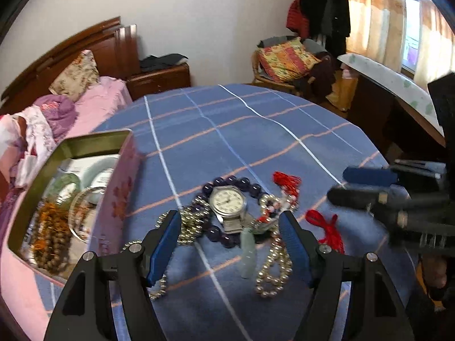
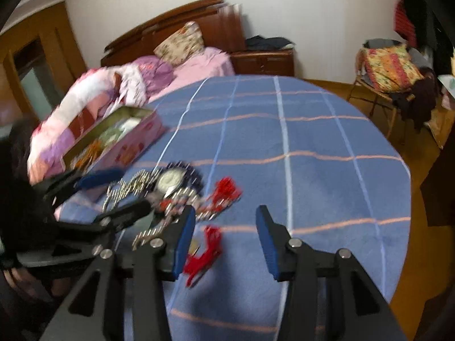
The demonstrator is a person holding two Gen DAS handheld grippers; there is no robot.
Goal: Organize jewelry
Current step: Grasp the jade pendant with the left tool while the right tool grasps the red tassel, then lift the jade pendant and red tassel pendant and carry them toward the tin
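Roughly midway through the sorting, the blue plaid surface (image 1: 256,130) carries a pink tin (image 1: 113,199) already holding brown beads and pale bangles. Beside it a tangled heap waits: dark bead bracelet (image 1: 227,183), wristwatch (image 1: 227,201), pearl strand (image 1: 273,272), jade pendant (image 1: 248,253), red cord (image 1: 327,227). The left gripper (image 1: 231,247) hovers over the heap, jaws apart and empty; the right gripper (image 2: 226,241), jaws parted, holds nothing, the red cord just beside it.
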